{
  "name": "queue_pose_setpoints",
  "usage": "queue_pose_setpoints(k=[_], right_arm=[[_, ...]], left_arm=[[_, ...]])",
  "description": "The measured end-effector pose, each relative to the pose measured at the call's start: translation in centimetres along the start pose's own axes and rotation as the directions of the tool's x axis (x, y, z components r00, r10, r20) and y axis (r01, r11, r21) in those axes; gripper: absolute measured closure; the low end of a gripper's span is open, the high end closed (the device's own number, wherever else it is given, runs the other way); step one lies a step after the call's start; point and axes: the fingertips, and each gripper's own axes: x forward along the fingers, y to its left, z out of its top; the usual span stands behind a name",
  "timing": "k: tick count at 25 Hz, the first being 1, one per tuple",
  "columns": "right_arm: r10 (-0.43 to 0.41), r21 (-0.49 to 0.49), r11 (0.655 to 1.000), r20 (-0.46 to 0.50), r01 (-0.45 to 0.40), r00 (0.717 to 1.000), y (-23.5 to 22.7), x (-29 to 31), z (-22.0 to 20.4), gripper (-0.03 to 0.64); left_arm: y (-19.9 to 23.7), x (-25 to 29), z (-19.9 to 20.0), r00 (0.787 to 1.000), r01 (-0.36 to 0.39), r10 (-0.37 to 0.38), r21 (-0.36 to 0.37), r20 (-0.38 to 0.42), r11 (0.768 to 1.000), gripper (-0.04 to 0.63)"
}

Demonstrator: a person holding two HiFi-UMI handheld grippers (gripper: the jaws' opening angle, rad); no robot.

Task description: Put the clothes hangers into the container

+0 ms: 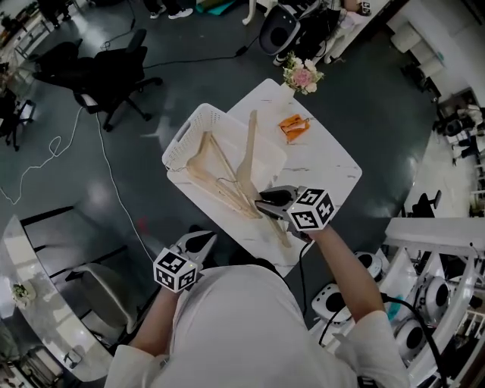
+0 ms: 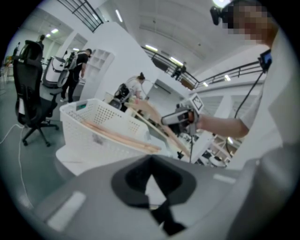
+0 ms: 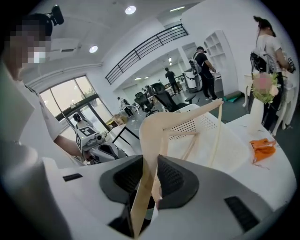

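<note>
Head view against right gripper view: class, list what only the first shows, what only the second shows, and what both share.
Only the head view: the marker cube on the right gripper, and a white cable trailing over the floor.
Only the right gripper view: the jaws pressed on the wooden hanger, people standing by shelves, and ceiling lights.
Both: that wooden hanger, the white basket, the orange item, the flowers and the left gripper.
</note>
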Motion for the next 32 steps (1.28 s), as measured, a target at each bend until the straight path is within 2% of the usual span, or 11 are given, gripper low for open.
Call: queue_pose_setpoints(k=[6, 13, 19, 24, 32], right_arm=[[0.118, -0.015, 0.993, -0.086, -0.12, 0.989, 1.7, 3.6, 1.4, 0.526], [0.241, 0.054, 0.971, -0.184, -0.235, 0.953, 1.4, 7.3, 2.0, 0.526], [0.295, 0.133, 0.954, -0.241, -0.27, 0.924, -0.7, 10.1, 2.5, 0.526], [0.323, 0.213, 0.938, -0.237, -0.275, 0.916, -2.6, 12.2, 2.8, 0.526], [0.326, 0.265, 0.929, -0.263, -0.258, 0.908, -4.6, 14.3, 2.2, 0.525]], left_arm=[[1.9, -1.7, 0.1, 0.999, -0.031, 0.031, -0.016, 0.015, 0.999, 0.592], [3.8, -3.2, 0.8, 0.997, -0.062, 0.063, -0.033, 0.041, 0.998, 0.592], [6.2, -4.8, 0.9, 0.993, -0.099, 0.102, -0.054, 0.052, 0.994, 0.592], [8.0, -5.9, 1.3, 0.989, -0.128, 0.133, -0.075, 0.063, 0.989, 0.592], [9.2, -6.5, 1.4, 0.988, -0.138, 0.144, -0.098, 0.057, 0.986, 0.592]])
